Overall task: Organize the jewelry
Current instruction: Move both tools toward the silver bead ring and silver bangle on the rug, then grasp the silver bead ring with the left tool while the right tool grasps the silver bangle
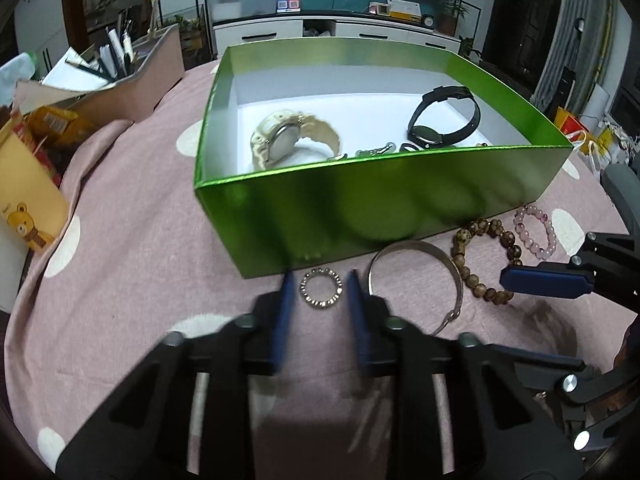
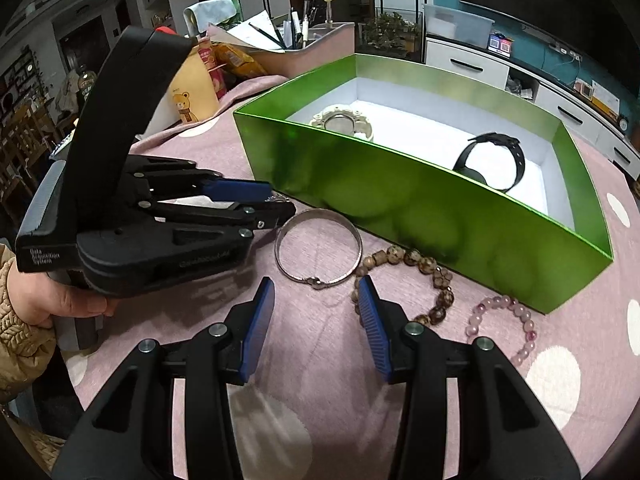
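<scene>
Your left gripper (image 1: 320, 280) straddles the beaded ring (image 1: 321, 289), jaws part-open and empty; closing against the green box (image 1: 360, 208) at 12 o'clock could flick it away, while your right gripper (image 2: 316, 300) hangs wide and empty.

Black gripper (image 2: 316, 300), blue pads (image 2: 260, 330), quilted tan sleeve (image 2: 20, 320)

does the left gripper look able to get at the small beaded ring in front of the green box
Probably yes. The left gripper is open with the small beaded ring lying flat between its fingertips; nothing covers it, though the green box wall stands just beyond.
</scene>
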Motion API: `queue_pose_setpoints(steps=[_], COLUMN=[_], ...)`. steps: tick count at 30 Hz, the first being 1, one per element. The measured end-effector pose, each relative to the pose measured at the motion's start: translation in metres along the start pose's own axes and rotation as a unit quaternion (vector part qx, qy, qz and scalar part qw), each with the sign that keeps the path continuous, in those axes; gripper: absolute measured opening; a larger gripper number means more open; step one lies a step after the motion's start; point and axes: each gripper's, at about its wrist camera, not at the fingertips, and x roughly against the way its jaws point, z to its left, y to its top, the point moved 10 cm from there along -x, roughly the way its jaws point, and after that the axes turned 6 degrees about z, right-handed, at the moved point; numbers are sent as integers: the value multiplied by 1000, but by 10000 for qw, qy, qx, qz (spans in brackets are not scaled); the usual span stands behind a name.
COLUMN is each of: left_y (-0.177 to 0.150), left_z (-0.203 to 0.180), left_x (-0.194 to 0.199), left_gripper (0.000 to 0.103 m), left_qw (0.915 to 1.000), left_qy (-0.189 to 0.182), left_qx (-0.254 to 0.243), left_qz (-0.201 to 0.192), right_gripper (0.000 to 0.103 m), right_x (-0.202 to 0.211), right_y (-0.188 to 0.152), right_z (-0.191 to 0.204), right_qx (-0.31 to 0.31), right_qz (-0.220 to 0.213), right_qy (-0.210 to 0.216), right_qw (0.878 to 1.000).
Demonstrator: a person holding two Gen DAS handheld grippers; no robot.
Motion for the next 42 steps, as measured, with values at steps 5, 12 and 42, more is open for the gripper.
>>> queue_pose_setpoints(steps=[5, 12, 42], left_y=[-4, -17, -8], left_z=[8, 44, 11], left_x=[4, 22, 90], left_gripper=[21, 20, 21], left_qw=[9996, 9957, 9944], left_qy=[-182, -297, -668], left_qx=[213, 862, 695], left_qz=[-85, -192, -426], right_gripper=[42, 37, 2], right_x=[-6, -30, 76], right_y=[7, 14, 28], right_z=[9, 29, 25], right_qx=[172, 648, -100], right_qz=[30, 218, -1038], right_qy=[26, -76, -90], right_qw=[9998, 9976, 9945])
